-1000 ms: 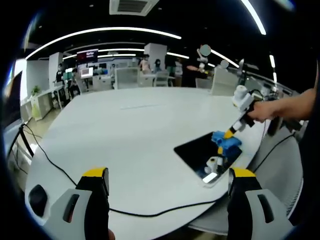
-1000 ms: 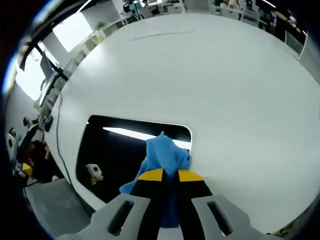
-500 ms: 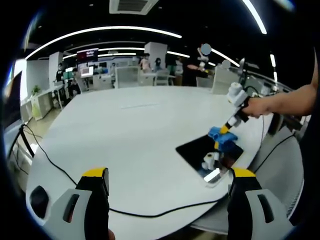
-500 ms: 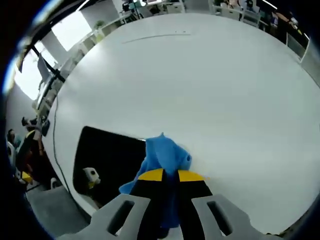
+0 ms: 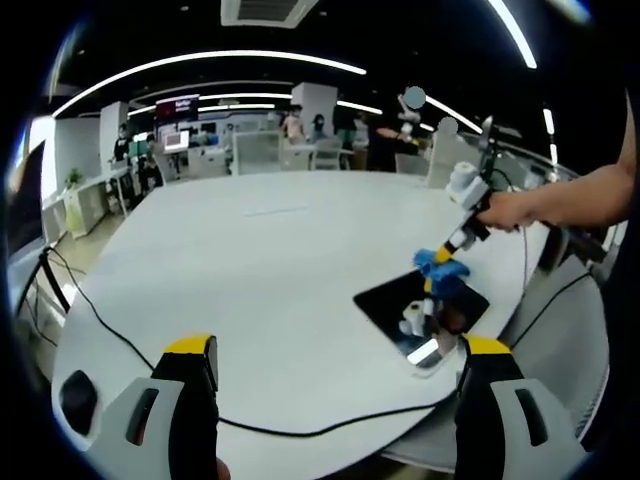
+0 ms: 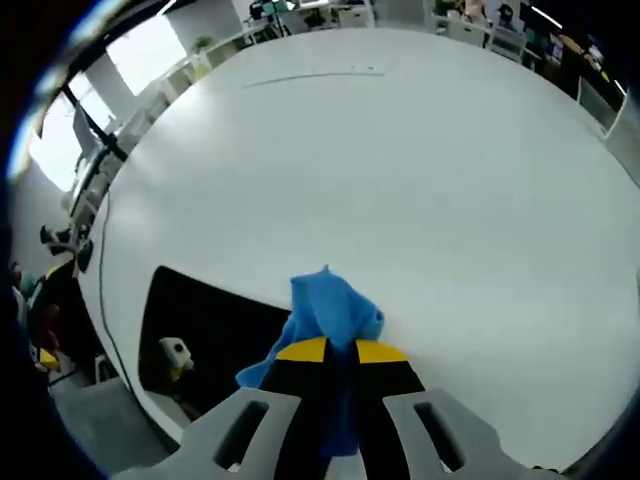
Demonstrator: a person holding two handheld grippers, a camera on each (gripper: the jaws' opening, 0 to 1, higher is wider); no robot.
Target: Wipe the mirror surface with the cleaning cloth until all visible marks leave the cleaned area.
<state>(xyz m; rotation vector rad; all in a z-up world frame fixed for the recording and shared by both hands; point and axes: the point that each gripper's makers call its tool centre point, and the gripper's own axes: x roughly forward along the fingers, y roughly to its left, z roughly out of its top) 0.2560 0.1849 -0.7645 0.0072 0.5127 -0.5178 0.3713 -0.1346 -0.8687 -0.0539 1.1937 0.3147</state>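
The right gripper [image 6: 341, 350] has its jaws clamped on the blue cleaning cloth [image 6: 328, 312] at the mirror's [image 5: 420, 307] far edge, on the white surface [image 5: 260, 260]. The left gripper [image 5: 338, 350] hangs with jaws wide apart.

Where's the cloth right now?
The cloth is clamped in the right hand-held gripper, at the far edge of the mirror near the table's right side.

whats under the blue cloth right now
The cloth, pinched in the right hand-held gripper, overhangs the mirror's far edge and the white table. Whatever lies directly beneath is covered.
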